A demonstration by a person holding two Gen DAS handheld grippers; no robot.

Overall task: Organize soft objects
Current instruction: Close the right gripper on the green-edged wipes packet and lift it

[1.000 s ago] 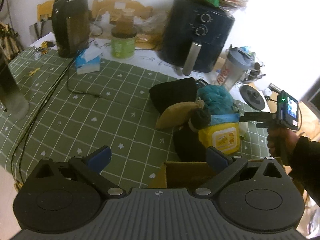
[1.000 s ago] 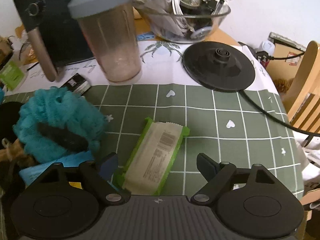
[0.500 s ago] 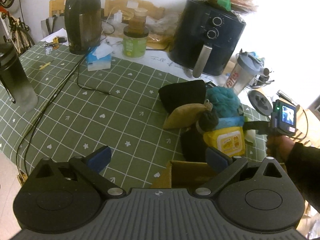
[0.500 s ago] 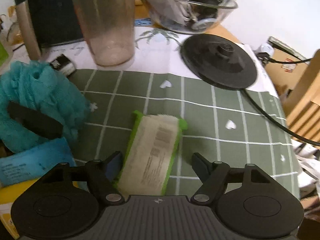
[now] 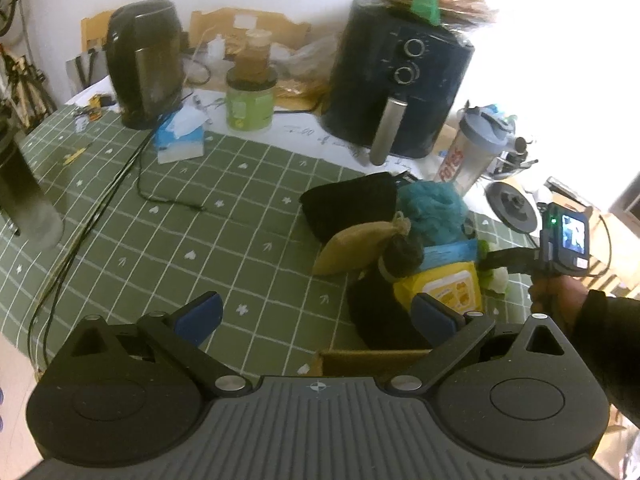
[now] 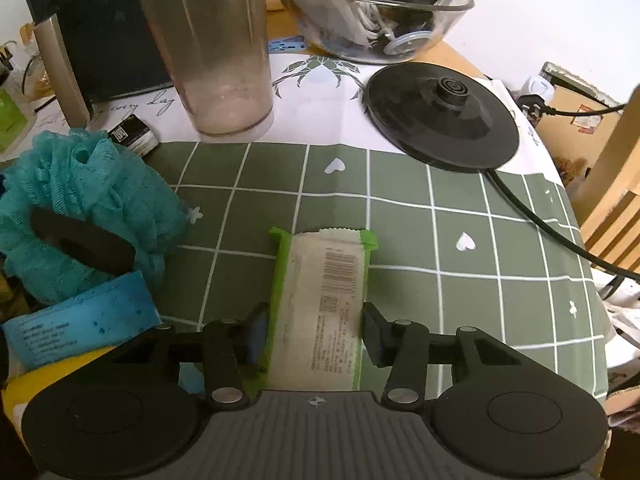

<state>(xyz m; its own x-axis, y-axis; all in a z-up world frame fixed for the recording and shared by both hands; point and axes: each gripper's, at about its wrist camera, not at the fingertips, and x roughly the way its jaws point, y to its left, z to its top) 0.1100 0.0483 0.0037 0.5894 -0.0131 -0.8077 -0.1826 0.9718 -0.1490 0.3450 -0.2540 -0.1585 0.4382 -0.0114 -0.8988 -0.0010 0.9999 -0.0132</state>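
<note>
While the right gripper (image 6: 314,326) closes narrow on the green-edged tissue pack (image 6: 320,304), its 2 pads press the pack's long sides near the near end, a grip that suits a soft flat packet lying barcode-up on the desk (image 6: 460,288). Pack sits directly between the fingers, far end pointing away toward the kettle base (image 6: 442,114). Just left: blue packet (image 6: 84,320), then teal bath pouf (image 6: 84,196). Left gripper (image 5: 316,314) hangs wide, holding nothing, above a cardboard box (image 5: 372,360), likely the drop point. Yellow wipes pack (image 5: 442,292), tan pouch (image 5: 356,246) and black cloth (image 5: 348,204) lie heaped beyond it.
</note>
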